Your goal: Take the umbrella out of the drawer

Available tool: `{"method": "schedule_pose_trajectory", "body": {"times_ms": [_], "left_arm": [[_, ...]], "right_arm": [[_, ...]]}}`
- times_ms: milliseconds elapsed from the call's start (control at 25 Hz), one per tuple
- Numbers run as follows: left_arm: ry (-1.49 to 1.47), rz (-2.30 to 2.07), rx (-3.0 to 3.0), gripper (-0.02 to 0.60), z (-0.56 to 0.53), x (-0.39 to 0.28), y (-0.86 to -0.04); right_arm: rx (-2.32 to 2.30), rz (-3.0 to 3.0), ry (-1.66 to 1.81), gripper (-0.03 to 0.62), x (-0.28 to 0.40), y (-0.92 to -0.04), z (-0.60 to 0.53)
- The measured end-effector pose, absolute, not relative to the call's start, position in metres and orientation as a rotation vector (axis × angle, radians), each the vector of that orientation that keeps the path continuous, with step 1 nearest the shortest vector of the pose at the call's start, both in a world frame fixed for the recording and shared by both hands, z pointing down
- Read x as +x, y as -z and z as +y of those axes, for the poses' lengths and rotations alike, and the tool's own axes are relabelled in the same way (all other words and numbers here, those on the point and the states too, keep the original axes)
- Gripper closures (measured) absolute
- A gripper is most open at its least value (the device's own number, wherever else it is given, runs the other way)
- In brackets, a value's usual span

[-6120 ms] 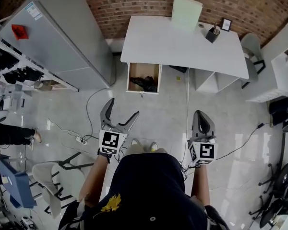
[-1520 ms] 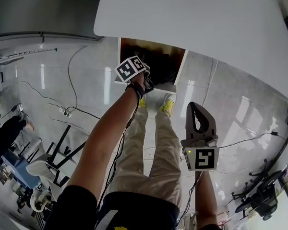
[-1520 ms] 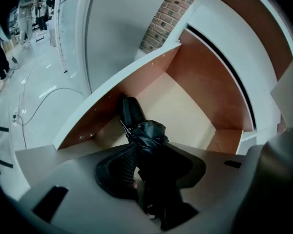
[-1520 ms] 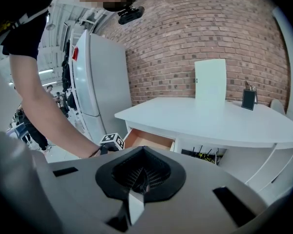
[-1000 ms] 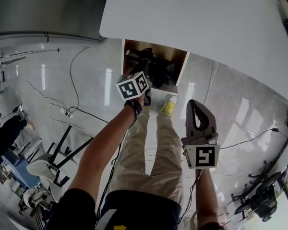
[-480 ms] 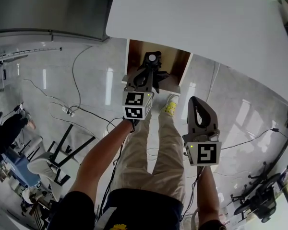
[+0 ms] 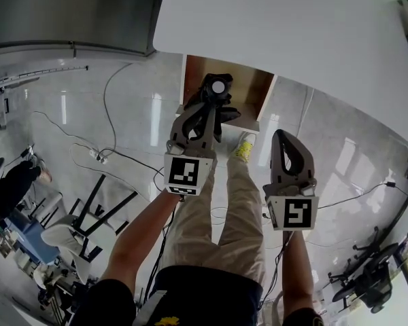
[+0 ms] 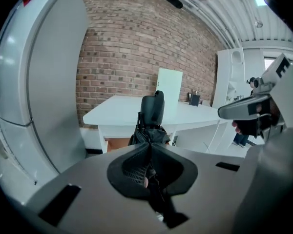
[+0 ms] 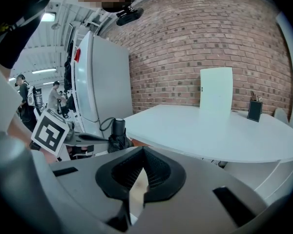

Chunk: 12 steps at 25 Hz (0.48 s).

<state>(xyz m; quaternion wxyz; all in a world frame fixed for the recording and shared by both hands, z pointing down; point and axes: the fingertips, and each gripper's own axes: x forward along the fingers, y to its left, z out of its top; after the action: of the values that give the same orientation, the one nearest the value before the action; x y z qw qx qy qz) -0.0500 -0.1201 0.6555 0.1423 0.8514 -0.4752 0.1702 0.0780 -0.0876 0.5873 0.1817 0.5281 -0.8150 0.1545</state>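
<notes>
A black folded umbrella is clamped in my left gripper, which is shut on its bunched fabric. The umbrella stands upright above the open wooden drawer, its round handle end toward the head camera. In the left gripper view the handle rises just past the closed jaw tips of the left gripper. My right gripper hangs to the right of the drawer, shut and empty. In the right gripper view the umbrella shows at the left, beyond the right gripper.
The drawer hangs under a white table. A grey cabinet stands to the left. Cables and a power strip lie on the glossy floor. Chairs stand at lower left. The person's legs and a yellow shoe are below the drawer.
The left gripper closed on the umbrella inside the drawer, then rose and rolled, lifting the umbrella above the drawer. The right gripper stayed almost still.
</notes>
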Motion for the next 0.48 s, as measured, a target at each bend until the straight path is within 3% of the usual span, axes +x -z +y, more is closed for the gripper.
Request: {"method": "schedule_pose_trajectory", "body": {"times_ms": [480], "left_arm": [[-0.252, -1.479, 2.493, 0.557, -0.145, -0.037, -0.551]], "right_arm": [[1.615, -2.323, -0.26, 0.568, 0.084, -0.537, -0.128]]}}
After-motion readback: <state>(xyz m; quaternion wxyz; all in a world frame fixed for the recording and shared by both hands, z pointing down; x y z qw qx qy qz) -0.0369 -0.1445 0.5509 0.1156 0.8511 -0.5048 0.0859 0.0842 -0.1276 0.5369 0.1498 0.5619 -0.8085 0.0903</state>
